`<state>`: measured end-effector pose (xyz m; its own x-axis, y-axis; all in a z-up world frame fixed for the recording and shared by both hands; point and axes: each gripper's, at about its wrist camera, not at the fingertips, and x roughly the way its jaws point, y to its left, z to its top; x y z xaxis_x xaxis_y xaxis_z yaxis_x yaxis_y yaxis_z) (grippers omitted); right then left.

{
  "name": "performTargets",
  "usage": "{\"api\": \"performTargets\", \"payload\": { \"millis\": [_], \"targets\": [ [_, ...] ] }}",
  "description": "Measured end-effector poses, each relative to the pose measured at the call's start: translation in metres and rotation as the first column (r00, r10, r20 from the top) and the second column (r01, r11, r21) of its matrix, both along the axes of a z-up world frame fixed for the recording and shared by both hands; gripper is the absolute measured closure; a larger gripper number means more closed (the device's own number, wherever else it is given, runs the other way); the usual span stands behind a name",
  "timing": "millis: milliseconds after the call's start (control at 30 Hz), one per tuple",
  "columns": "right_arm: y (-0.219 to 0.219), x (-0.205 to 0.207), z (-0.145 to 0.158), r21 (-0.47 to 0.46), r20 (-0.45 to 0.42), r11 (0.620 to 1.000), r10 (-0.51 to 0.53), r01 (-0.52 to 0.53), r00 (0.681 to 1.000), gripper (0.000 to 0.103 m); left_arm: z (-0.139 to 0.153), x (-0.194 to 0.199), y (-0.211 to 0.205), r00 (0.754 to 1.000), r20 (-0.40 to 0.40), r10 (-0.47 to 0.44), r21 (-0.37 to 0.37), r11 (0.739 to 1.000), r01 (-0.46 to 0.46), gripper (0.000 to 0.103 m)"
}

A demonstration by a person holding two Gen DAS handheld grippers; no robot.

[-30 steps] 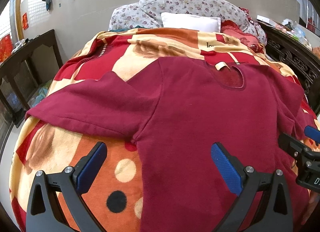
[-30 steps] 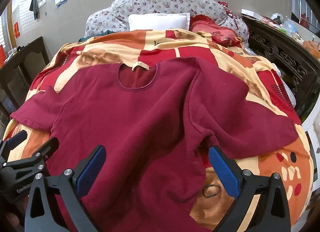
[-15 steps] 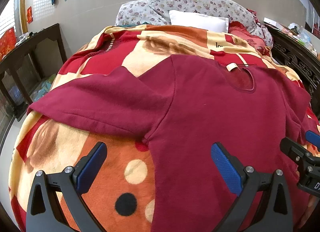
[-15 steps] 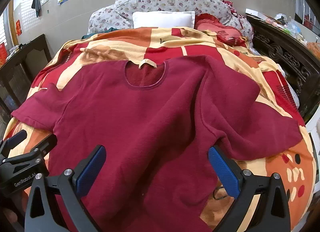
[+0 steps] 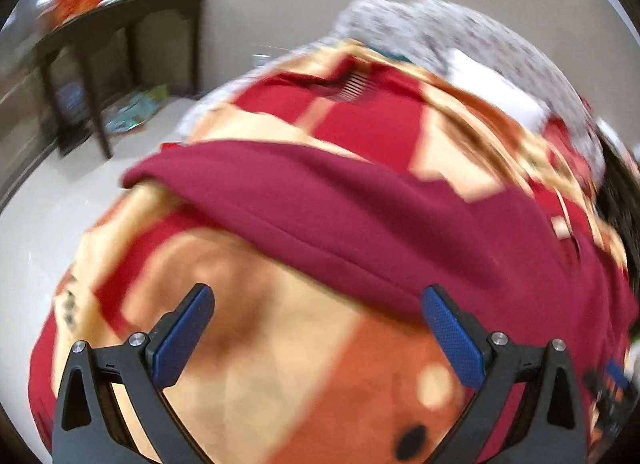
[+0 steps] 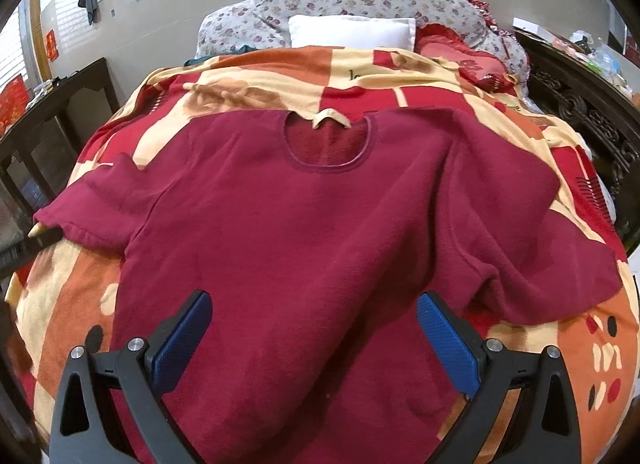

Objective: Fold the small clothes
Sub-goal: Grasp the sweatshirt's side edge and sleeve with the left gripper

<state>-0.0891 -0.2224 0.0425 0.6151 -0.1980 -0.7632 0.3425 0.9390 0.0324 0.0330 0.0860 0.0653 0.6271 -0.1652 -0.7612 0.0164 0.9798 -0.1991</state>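
The maroon sweatshirt (image 6: 304,232) lies face up and spread flat on the patterned blanket (image 6: 256,76) across the foot half of the bed, collar toward the pillows; the left gripper (image 5: 316,328) hangs wide and empty just short of the left sleeve (image 5: 304,200), its view blurred; the right gripper (image 6: 312,328) is wide and empty over the hem. Risks, as I judge: closing on blanket along with the sleeve edge; the plush blanket dragging; the rumpled right sleeve (image 6: 532,264) folding crooked.
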Motion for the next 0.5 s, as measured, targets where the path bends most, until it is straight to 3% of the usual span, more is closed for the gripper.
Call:
{"api": "performTargets", "payload": {
  "millis": [200, 267, 333, 400, 433, 467, 500],
  "targets": [
    [0.01, 0.007, -0.003, -0.008, -0.013, 1.0, 0.021, -0.021, 1.0, 0.0, -0.005, 0.049, 0.045, 0.986, 0.032, 0.162, 0.056, 0.985, -0.164, 0.0],
    [0.011, 0.009, -0.004, -0.009, -0.017, 1.0, 0.026, -0.026, 1.0, 0.0, -0.014, 0.068, 0.052, 0.985, -0.001, 0.175, 0.031, 0.984, -0.175, 0.001],
    [0.013, 0.011, -0.004, -0.01, -0.021, 0.999, 0.03, -0.03, 0.999, 0.0, -0.026, 0.087, 0.058, 0.981, -0.048, 0.189, 0.001, 0.982, -0.189, 0.009],
    [0.013, 0.012, -0.005, -0.006, -0.028, 0.999, 0.033, -0.033, 0.999, 0.0, -0.034, 0.095, 0.062, 0.973, -0.071, 0.22, 0.011, 0.975, -0.22, 0.034],
    [0.012, 0.013, -0.006, 0.001, -0.031, 0.999, 0.035, -0.035, 0.999, 0.0, -0.036, 0.097, 0.064, 0.969, -0.072, 0.235, 0.02, 0.972, -0.234, 0.038],
    [0.011, 0.013, -0.007, 0.005, -0.032, 0.999, 0.035, -0.035, 0.999, 0.0, -0.038, 0.1, 0.064, 0.964, -0.075, 0.254, 0.033, 0.967, -0.252, 0.05],
    [0.011, 0.013, -0.007, 0.008, -0.033, 0.999, 0.034, -0.034, 0.999, 0.0, -0.037, 0.102, 0.065, 0.959, -0.077, 0.272, 0.045, 0.962, -0.269, 0.069]
  ]
}}
